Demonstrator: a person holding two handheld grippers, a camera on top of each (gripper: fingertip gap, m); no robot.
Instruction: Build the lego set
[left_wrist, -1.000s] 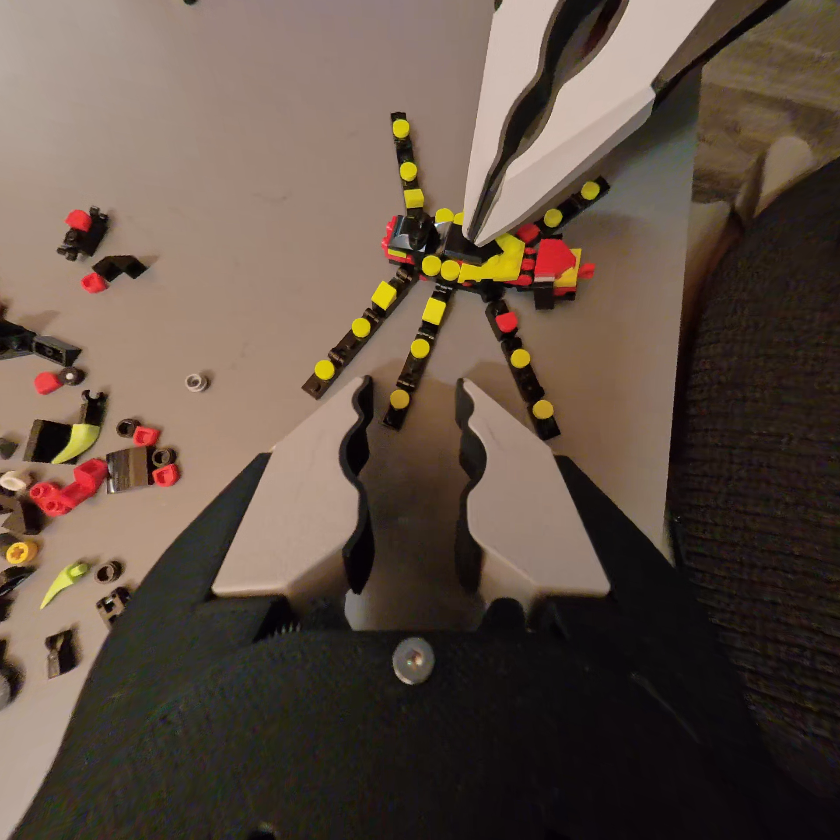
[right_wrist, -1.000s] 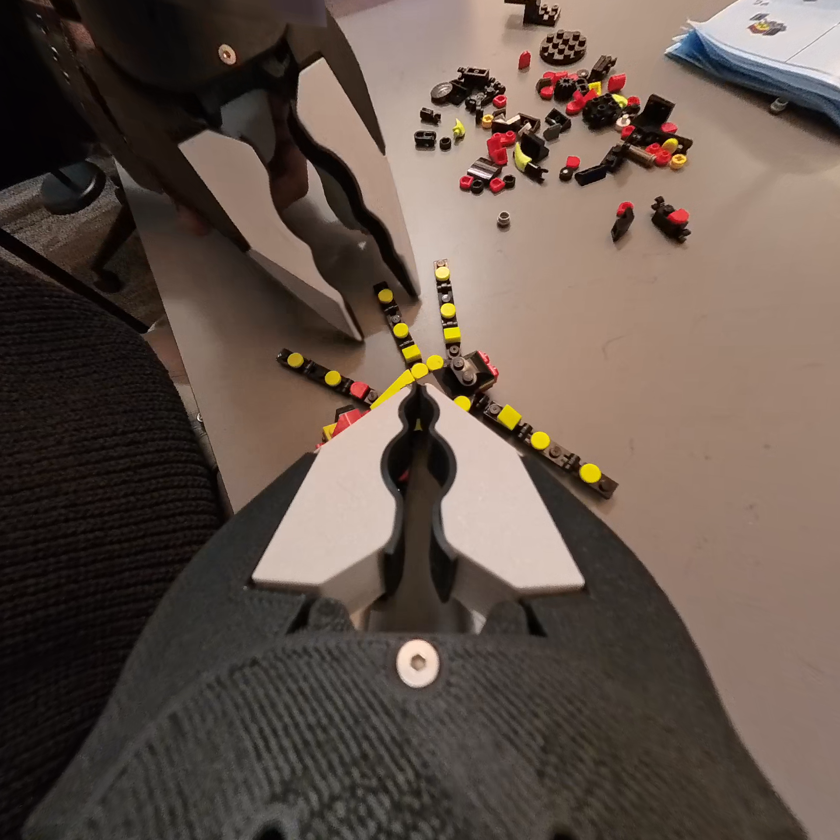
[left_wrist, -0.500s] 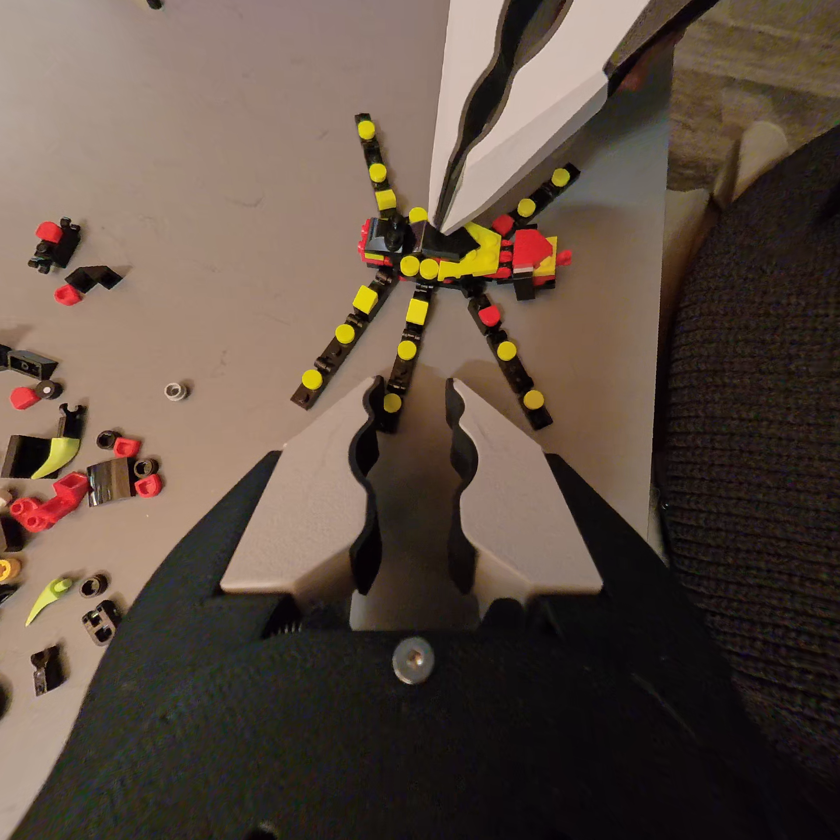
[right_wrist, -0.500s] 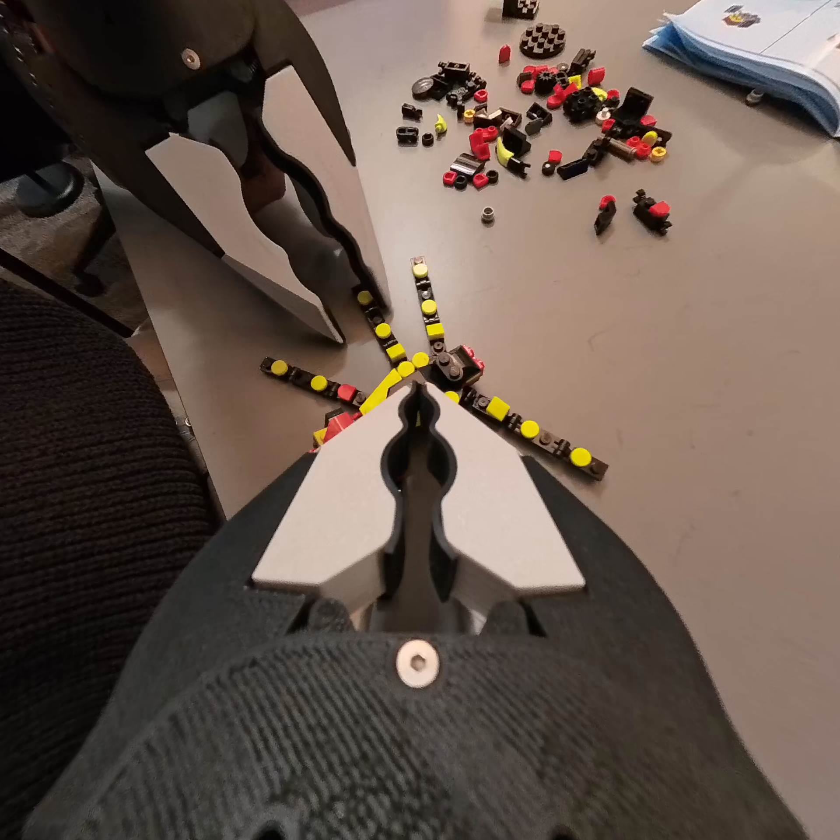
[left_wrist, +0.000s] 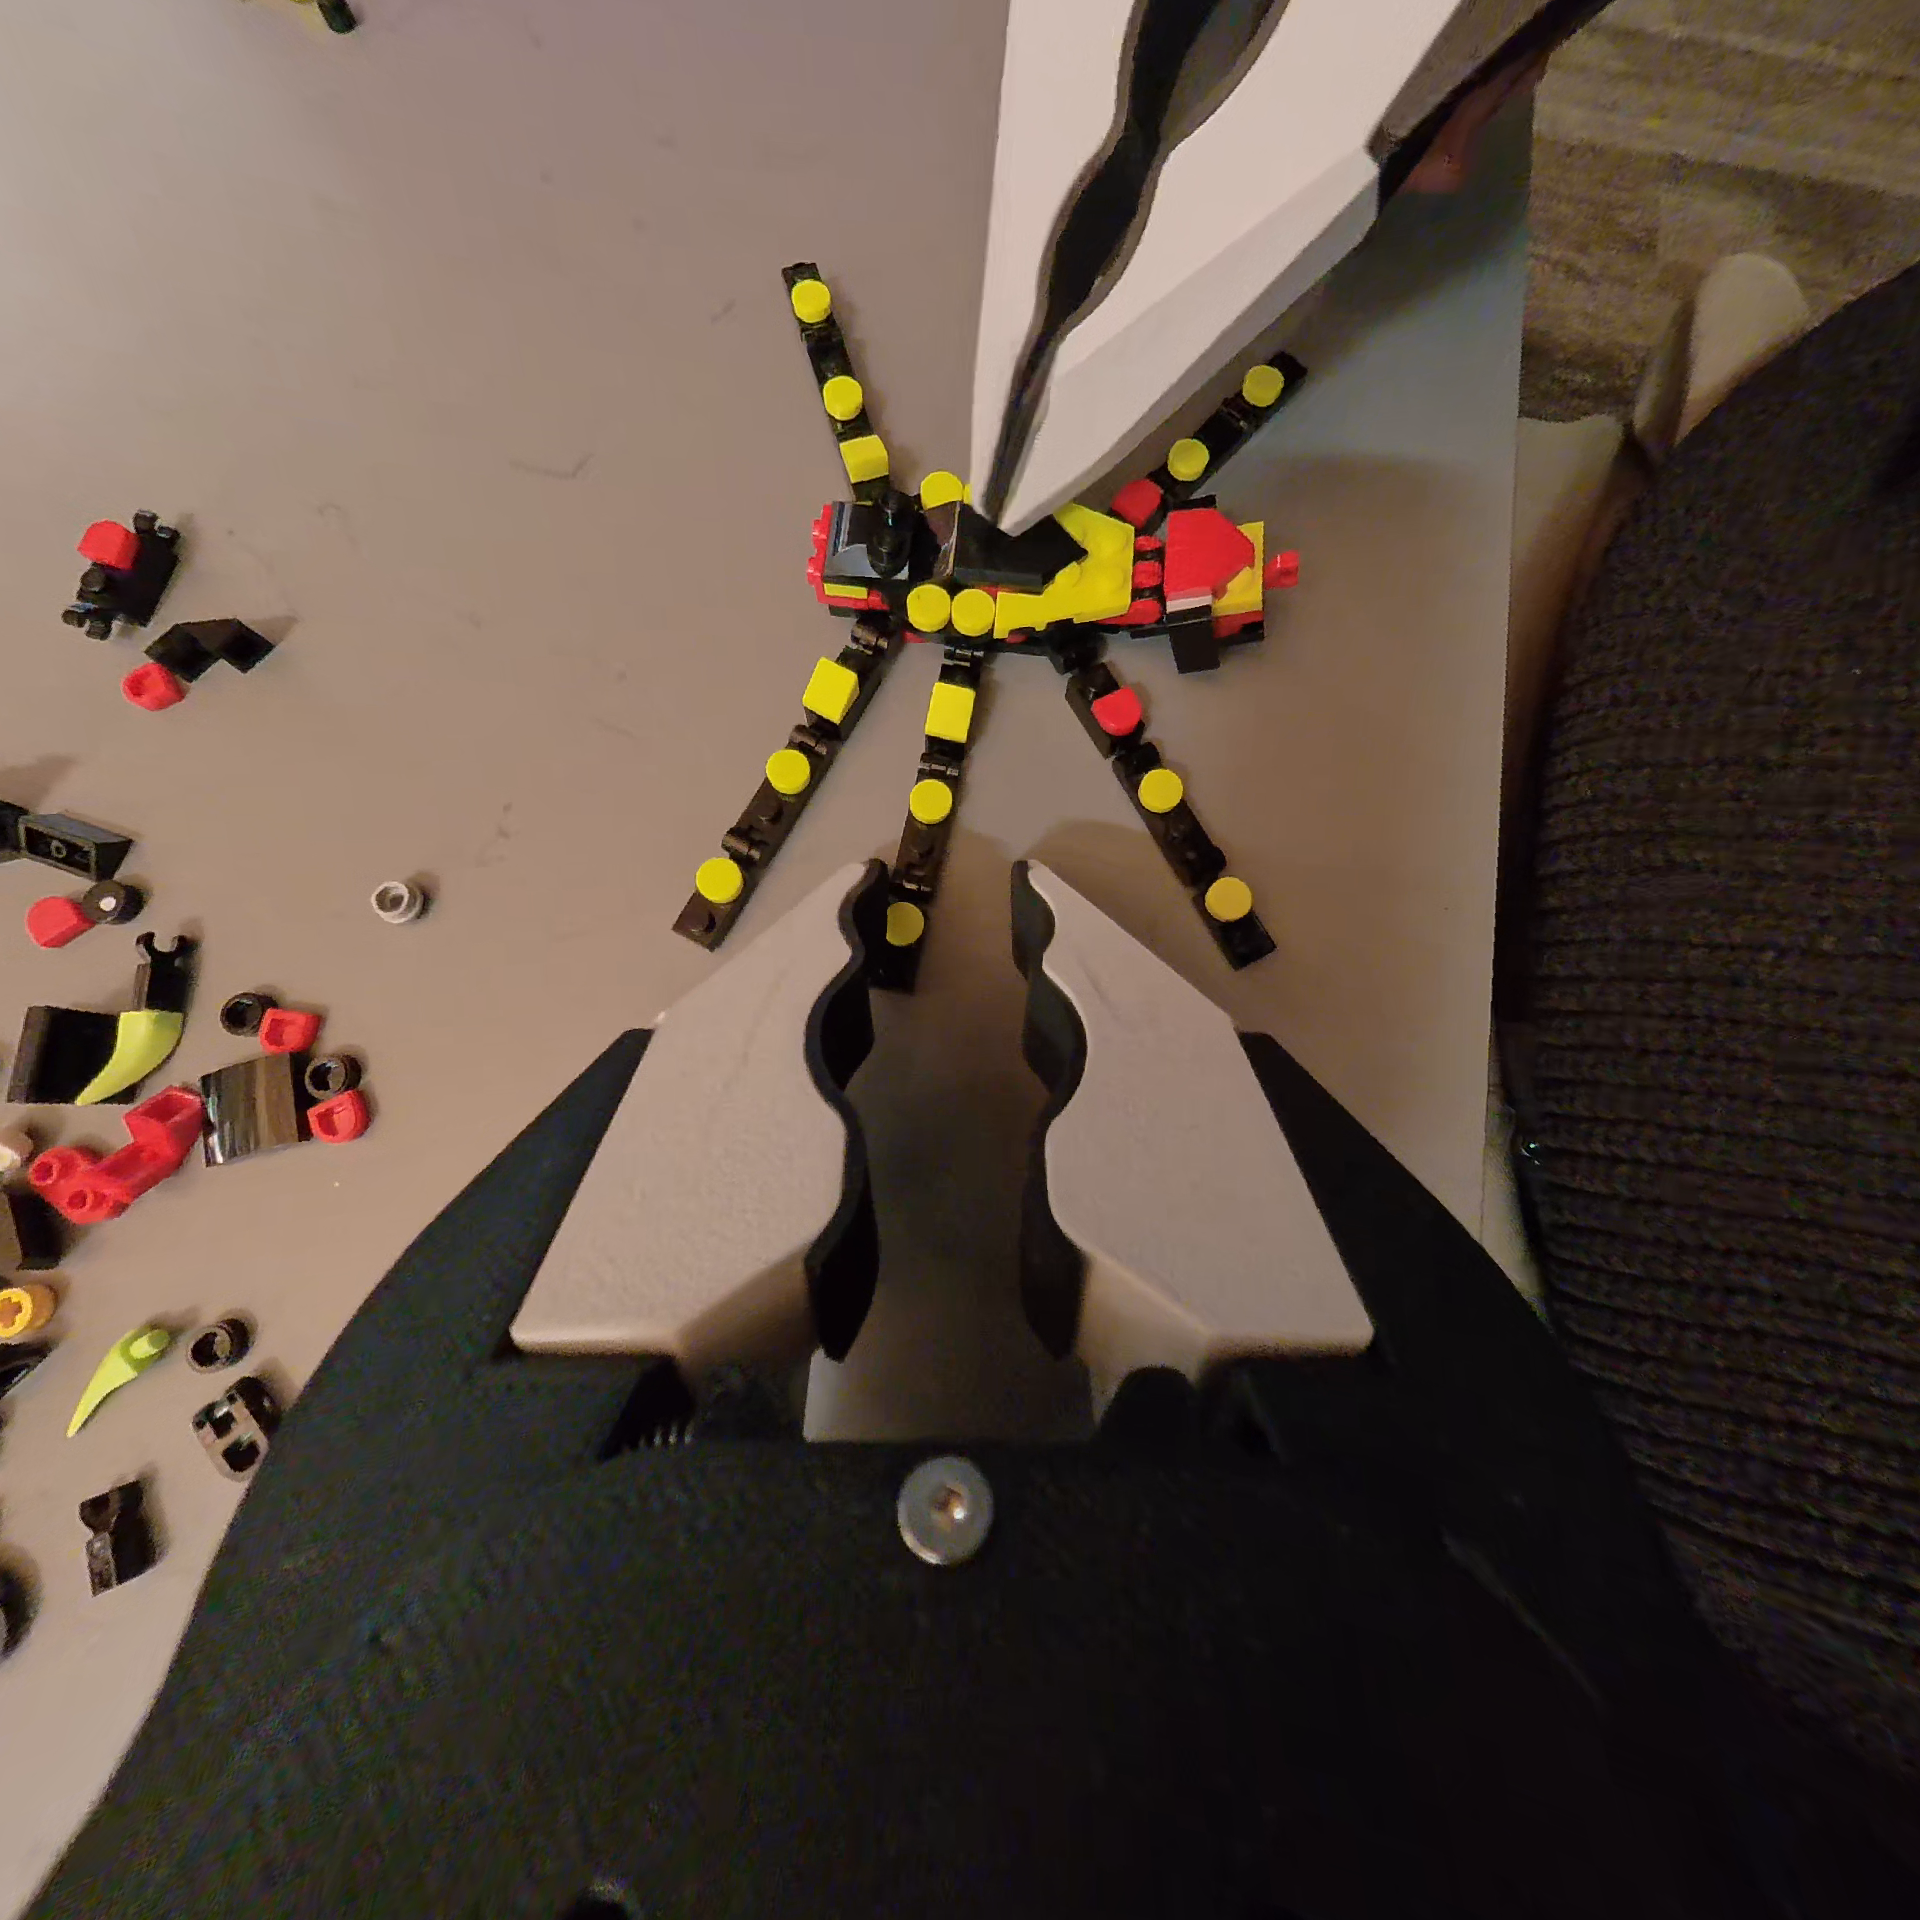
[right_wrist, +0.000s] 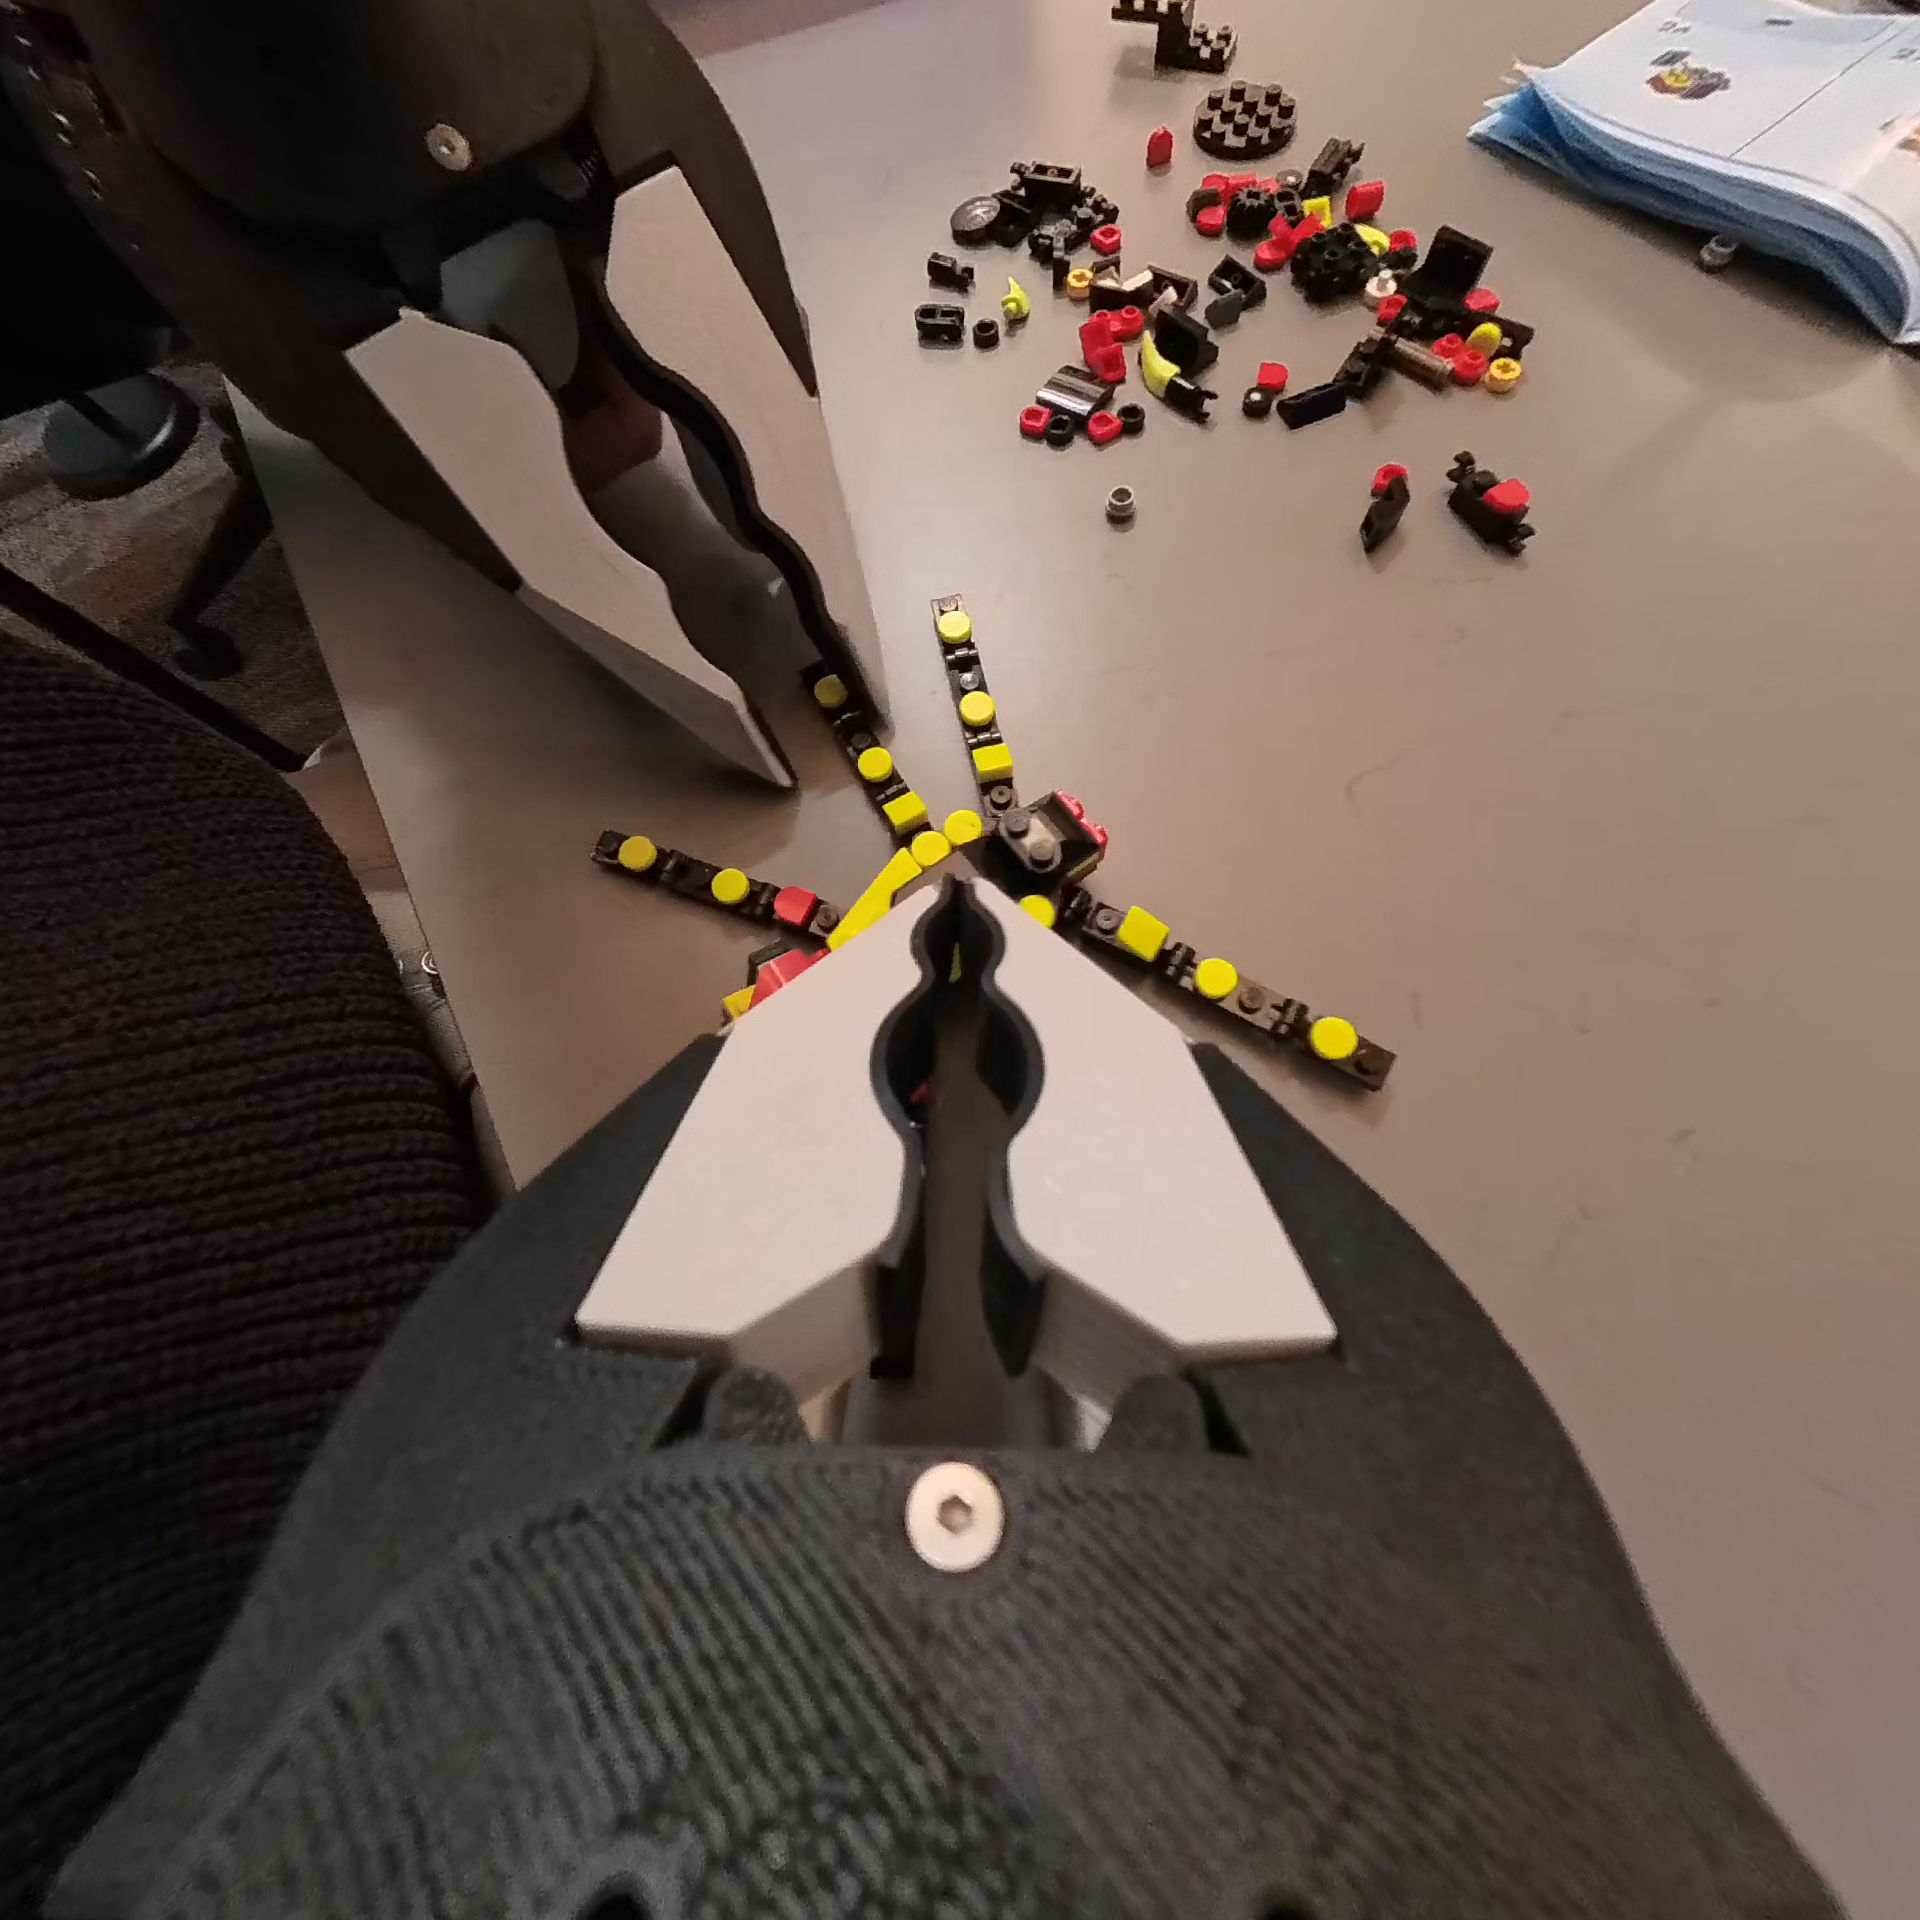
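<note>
Right claw (right_wrist: 957, 883) is closed, tips pressing on the spider's (left_wrist: 1023, 582) black back mid-table (left_wrist: 416, 312). Left claw (left_wrist: 940, 883) stands parted, astride the tip of one leg (left_wrist: 928, 805). Loose bricks (right_wrist: 1247, 281) lie well apart.

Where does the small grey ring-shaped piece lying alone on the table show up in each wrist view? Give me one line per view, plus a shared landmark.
Left wrist view: small grey ring, left of centre, left of the left gripper.
Right wrist view: upper middle, just below the loose parts pile.
Shared landmark: the spider-like model, pressed by the right gripper.
</note>
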